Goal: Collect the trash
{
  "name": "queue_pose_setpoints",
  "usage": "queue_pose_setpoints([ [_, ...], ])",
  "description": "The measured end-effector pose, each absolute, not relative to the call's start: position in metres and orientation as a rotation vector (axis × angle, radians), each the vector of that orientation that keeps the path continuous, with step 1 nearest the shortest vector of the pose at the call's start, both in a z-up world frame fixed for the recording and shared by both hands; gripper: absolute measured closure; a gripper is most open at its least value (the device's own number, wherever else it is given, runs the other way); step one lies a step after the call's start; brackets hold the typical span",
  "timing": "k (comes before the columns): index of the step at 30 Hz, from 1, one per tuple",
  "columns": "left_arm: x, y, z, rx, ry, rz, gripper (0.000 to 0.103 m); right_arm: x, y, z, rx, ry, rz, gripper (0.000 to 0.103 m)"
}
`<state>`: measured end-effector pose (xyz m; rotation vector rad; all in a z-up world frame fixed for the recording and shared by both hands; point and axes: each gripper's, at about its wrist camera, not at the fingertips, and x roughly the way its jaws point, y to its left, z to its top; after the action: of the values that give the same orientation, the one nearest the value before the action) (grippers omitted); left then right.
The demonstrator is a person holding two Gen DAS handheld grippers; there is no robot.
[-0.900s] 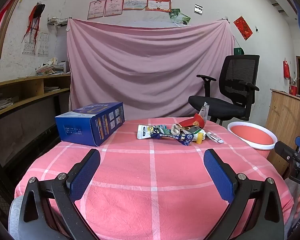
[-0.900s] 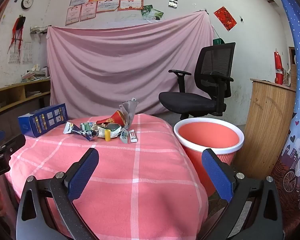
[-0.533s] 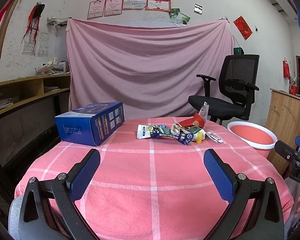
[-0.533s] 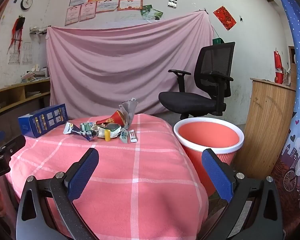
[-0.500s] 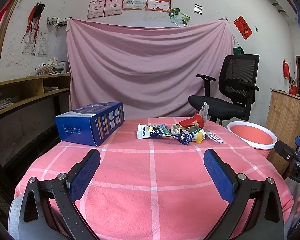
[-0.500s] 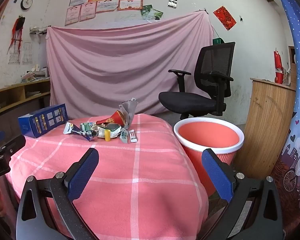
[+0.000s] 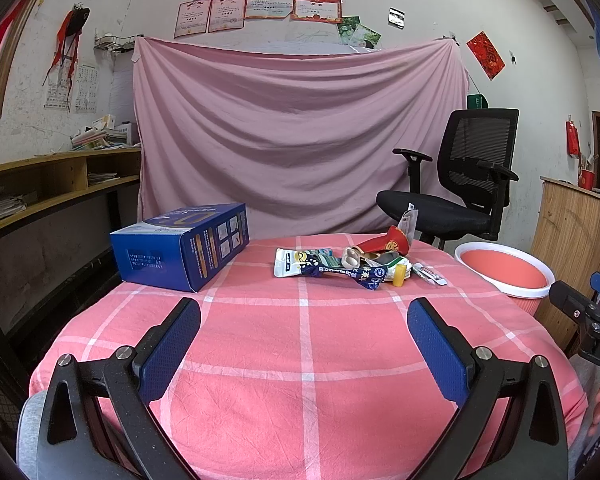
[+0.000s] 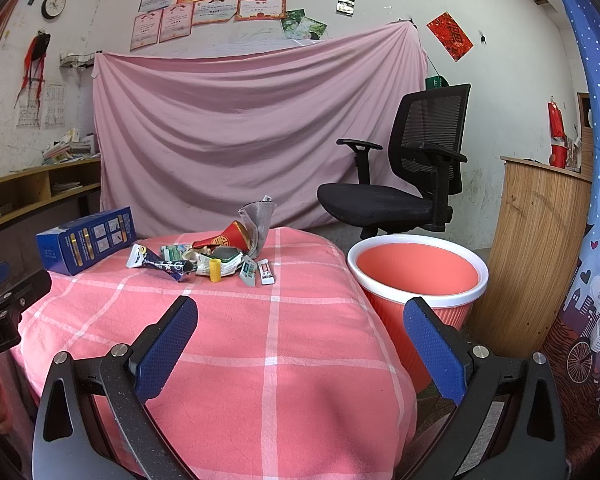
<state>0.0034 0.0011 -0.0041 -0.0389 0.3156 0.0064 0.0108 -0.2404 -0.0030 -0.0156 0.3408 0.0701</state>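
Note:
A heap of trash (image 7: 352,262) lies at the far side of the pink checked table (image 7: 300,352): crumpled wrappers, a red packet, a small yellow cylinder (image 8: 215,271) and two small sachets (image 8: 256,271). The right wrist view shows the same trash heap (image 8: 208,254). A coral bin with a white rim (image 8: 416,276) stands on the floor right of the table, and the bin (image 7: 504,270) also shows in the left wrist view. My left gripper (image 7: 304,320) hangs open over the near tablecloth, empty. My right gripper (image 8: 300,318) is open and empty too, near the table's right edge.
A blue carton (image 7: 180,246) sits at the table's far left. A black office chair (image 8: 404,184) stands behind the bin, a wooden cabinet (image 8: 540,240) to its right, shelves (image 7: 40,192) along the left wall. A pink sheet (image 7: 296,136) hangs behind.

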Motion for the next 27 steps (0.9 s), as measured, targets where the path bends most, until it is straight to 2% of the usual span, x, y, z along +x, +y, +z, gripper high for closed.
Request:
queue_pose_setpoints([
  [20, 0.007, 0.003, 0.003, -0.043, 0.282, 0.005, 0.002, 0.016, -0.239, -0.004, -0.020, 0.344, 0.086, 0.000],
  [27, 0.029, 0.010, 0.019, -0.065, 0.251, 0.019, 0.002, 0.036, -0.236, 0.008, -0.062, 0.273, 0.057, 0.000],
])
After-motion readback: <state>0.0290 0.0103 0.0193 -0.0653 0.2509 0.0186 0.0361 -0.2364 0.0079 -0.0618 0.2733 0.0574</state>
